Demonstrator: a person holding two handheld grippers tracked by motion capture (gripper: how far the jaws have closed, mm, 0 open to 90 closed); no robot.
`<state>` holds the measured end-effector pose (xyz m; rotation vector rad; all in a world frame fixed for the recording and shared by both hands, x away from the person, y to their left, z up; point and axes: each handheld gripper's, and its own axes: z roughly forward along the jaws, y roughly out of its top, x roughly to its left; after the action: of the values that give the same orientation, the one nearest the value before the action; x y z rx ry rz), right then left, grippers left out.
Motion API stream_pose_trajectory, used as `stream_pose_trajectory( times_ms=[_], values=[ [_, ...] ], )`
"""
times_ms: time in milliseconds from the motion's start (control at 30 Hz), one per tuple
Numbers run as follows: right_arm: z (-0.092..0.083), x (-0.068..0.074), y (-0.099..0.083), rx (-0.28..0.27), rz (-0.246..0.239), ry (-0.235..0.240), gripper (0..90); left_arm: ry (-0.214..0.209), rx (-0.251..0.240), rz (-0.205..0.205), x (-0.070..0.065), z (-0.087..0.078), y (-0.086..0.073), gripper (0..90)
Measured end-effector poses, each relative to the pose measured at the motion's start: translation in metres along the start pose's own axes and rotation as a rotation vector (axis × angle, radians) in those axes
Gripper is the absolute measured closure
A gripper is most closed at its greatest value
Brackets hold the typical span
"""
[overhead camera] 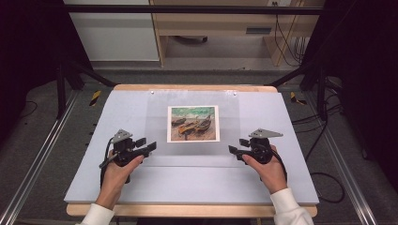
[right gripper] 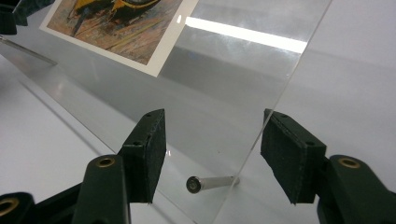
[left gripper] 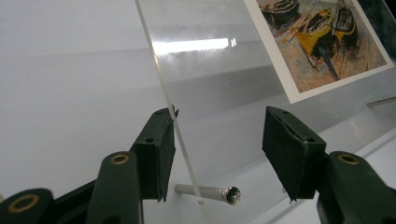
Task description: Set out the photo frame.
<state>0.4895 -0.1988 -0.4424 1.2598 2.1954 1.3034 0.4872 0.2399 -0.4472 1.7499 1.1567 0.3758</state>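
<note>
A clear acrylic sheet point(overhead camera: 225, 122) lies over a boat painting print point(overhead camera: 193, 123) in the middle of the pale blue board point(overhead camera: 117, 117). My left gripper point(overhead camera: 146, 144) is at the sheet's near left corner and my right gripper point(overhead camera: 238, 146) is at its near right corner. In the left gripper view the jaws of the left gripper point(left gripper: 219, 126) stand apart around a small metal pin point(left gripper: 208, 192). The sheet's edge point(left gripper: 163, 84) runs past the left pad. In the right gripper view the right gripper point(right gripper: 212, 123) is open around another metal pin point(right gripper: 212, 183) at the sheet's corner point(right gripper: 233, 140).
The board rests on a wooden table top point(overhead camera: 187, 210) whose front edge is near the person's sleeves. Metal frame rails point(overhead camera: 42, 150) run along both sides. Cables point(overhead camera: 328, 178) trail on the floor at the right. Two small fixings point(overhead camera: 152, 92) hold the sheet's far edge.
</note>
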Motion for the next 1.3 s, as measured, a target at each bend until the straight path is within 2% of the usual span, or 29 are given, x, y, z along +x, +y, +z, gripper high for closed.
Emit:
stream_pose_trajectory(
  times_ms=[667, 767, 967, 1300],
  values=[
    [-0.010, 0.007, -0.008, -0.006, -0.006, -0.027, 51.1, 0.026, 0.011, 0.049, -0.007, -0.010, -0.006, 48.8],
    [-0.010, 0.008, -0.009, -0.013, -0.018, -0.034, 52.2, 0.025, 0.009, 0.050, -0.007, -0.011, -0.007, 50.1],
    [-0.013, 0.010, -0.011, -0.014, -0.003, -0.039, 54.7, 0.031, 0.007, 0.050, -0.008, -0.014, -0.009, 51.7],
    [-0.014, 0.010, -0.012, -0.011, -0.005, -0.040, 56.5, 0.043, 0.009, 0.042, -0.010, -0.015, -0.010, 52.9]
  ],
)
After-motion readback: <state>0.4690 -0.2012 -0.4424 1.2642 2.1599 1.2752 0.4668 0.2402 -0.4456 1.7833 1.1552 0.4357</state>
